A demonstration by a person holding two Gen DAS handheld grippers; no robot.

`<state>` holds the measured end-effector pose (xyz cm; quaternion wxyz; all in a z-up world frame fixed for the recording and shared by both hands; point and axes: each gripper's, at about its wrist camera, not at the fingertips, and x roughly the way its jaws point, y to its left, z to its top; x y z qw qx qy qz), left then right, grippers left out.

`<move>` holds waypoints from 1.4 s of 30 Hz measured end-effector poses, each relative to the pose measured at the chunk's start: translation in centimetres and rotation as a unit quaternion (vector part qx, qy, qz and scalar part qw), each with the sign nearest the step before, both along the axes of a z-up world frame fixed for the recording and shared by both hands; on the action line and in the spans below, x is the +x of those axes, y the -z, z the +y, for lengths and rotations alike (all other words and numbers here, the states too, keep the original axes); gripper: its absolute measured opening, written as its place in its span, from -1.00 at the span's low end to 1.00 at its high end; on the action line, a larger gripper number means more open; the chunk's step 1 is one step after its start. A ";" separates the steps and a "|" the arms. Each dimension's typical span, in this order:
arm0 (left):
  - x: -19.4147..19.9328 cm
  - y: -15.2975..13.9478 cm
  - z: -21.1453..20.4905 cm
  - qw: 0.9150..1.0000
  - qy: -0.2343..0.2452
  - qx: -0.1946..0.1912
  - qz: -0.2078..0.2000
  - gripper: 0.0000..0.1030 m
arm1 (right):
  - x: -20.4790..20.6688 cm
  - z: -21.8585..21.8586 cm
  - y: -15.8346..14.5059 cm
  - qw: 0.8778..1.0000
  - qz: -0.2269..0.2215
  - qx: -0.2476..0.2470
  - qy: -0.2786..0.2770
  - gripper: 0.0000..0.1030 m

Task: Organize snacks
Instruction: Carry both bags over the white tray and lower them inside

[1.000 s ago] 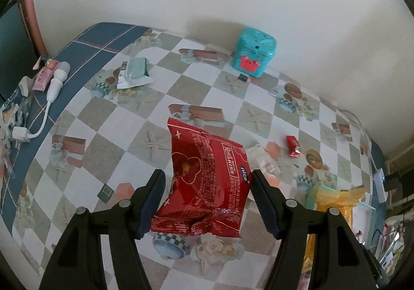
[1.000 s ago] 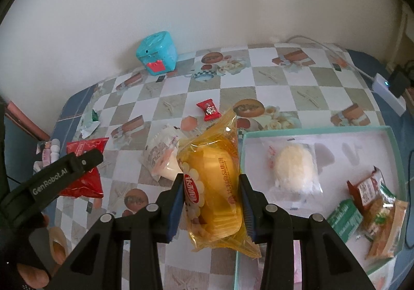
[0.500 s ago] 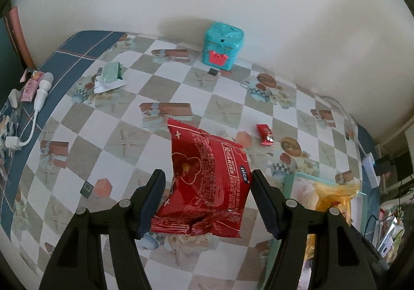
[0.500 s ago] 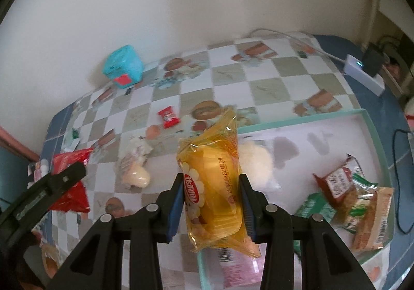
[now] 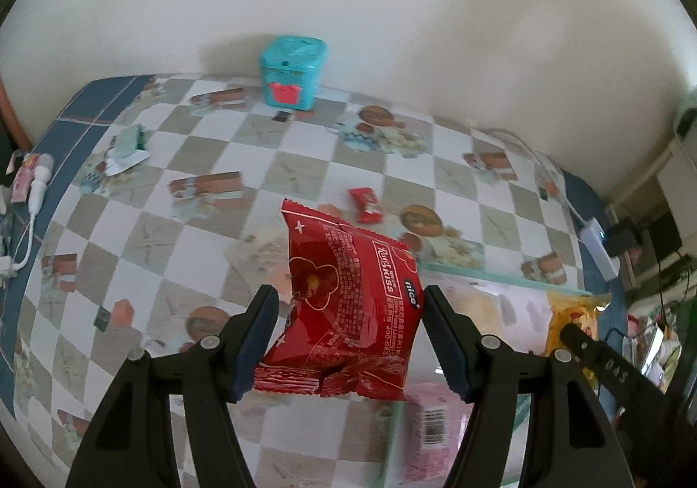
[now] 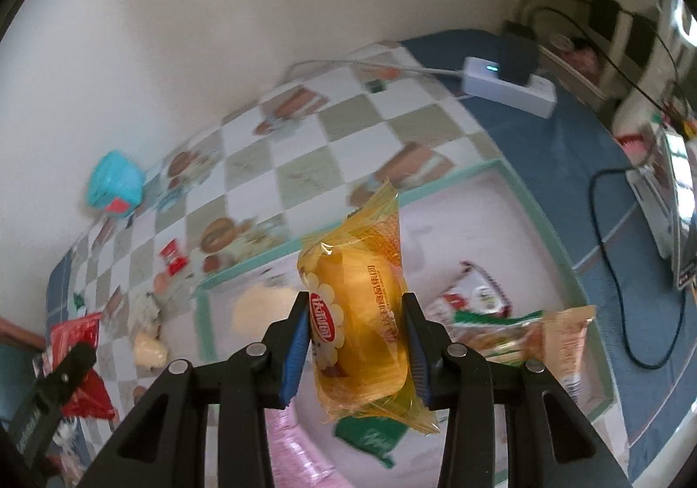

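Observation:
My left gripper point(image 5: 350, 342) is shut on a red snack packet point(image 5: 348, 305) and holds it in the air above the near-left corner of the tray point(image 5: 475, 272). My right gripper point(image 6: 357, 340) is shut on a yellow cake packet point(image 6: 361, 327) and holds it over the tray point(image 6: 440, 185), which is teal-rimmed with a pale floor. Several snack packets point(image 6: 514, 329) and a white round cake point(image 6: 257, 307) lie in the tray. The red packet point(image 6: 78, 335) and left gripper also show at the left of the right wrist view.
On the checked tablecloth lie a small red candy point(image 5: 366, 205), a cream snack point(image 6: 148, 350) left of the tray, a green-white wrapper point(image 5: 126, 146) and a teal box point(image 5: 292, 72) by the wall. A white power strip point(image 6: 509, 89) and cables lie at the right.
Both grippers have moved right with their packets: the yellow packet went from the tray's left edge to over its middle, and the red packet came from the table to the tray's corner.

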<state>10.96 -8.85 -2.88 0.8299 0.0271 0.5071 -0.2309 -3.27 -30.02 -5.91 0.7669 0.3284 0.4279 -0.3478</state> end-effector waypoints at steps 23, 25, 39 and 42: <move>-6.5 2.6 -12.3 0.993 0.114 0.019 0.010 0.34 | -3.7 -6.3 1.9 0.996 0.033 -0.026 0.074 -0.17; -6.5 2.8 -12.8 0.993 0.117 0.022 0.008 0.34 | -3.6 -6.3 2.0 0.996 0.034 -0.025 0.073 -0.17; -6.1 3.7 -13.4 0.992 0.122 0.024 0.015 0.34 | -3.4 -6.8 2.9 0.996 0.047 -0.019 0.078 -0.17; -6.1 3.8 -13.5 0.992 0.125 0.025 0.018 0.34 | -3.5 -7.0 3.2 0.995 0.052 -0.015 0.081 -0.17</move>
